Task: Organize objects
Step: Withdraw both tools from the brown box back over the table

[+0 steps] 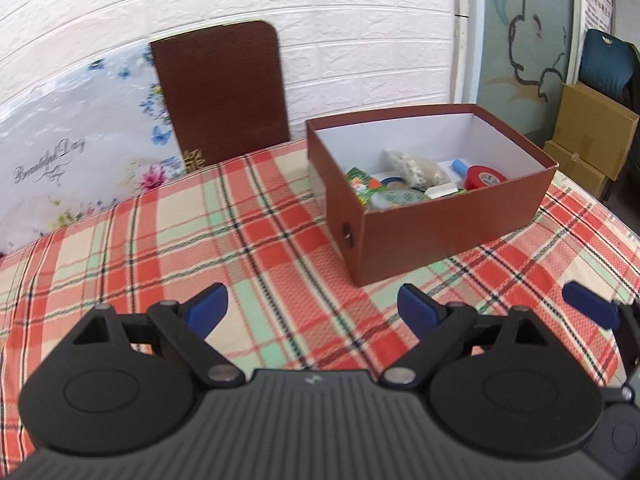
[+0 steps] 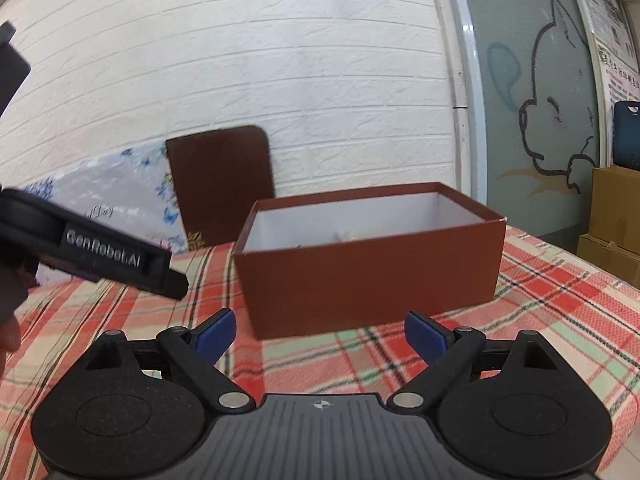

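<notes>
Resting ahead of both sets of jaws, the open brown box is seen on the plaid tablecloth, small items such as a red tape roll already gathered inside, presumably so that loose things are kept together. Its lid is propped against the wall beyond, likely to leave the opening free. Left gripper and right gripper are held wide apart, nothing gripped

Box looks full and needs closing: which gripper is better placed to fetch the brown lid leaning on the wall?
Probably left. The left gripper, jaws open and empty, faces the flat brown lid across bare plaid cloth. The right gripper has the open brown cardboard box in front.
</notes>
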Demonstrator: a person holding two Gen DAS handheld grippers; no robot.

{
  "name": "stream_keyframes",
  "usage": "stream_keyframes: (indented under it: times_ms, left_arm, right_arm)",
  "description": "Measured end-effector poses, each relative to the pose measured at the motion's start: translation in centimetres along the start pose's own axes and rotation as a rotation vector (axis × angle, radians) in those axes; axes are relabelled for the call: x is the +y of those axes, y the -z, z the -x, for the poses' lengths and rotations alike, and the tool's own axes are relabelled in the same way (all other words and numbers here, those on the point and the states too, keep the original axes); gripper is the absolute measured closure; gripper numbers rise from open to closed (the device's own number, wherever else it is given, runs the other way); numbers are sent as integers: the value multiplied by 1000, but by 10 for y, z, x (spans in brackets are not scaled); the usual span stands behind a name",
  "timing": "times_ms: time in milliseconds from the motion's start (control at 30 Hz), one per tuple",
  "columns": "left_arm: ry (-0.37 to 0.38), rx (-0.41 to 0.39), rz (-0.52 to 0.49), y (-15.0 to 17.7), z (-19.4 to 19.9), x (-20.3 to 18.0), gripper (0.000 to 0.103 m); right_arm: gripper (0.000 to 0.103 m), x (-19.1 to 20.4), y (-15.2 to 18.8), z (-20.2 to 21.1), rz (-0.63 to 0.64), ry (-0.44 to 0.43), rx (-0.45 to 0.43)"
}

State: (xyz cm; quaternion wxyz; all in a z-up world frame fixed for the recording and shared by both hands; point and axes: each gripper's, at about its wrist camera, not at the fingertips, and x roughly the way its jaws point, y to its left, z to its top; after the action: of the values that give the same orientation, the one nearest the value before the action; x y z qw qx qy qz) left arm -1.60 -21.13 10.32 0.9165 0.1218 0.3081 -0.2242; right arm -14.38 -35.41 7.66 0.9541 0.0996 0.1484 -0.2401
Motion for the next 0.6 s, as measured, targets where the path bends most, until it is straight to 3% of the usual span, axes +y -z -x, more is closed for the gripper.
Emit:
stream_keyframes:
  times_ms: [600]
  left_arm:
    - [-33,0,22,38,26,26,6]
  right_arm:
    - [12,23,8,39,15,-43,16]
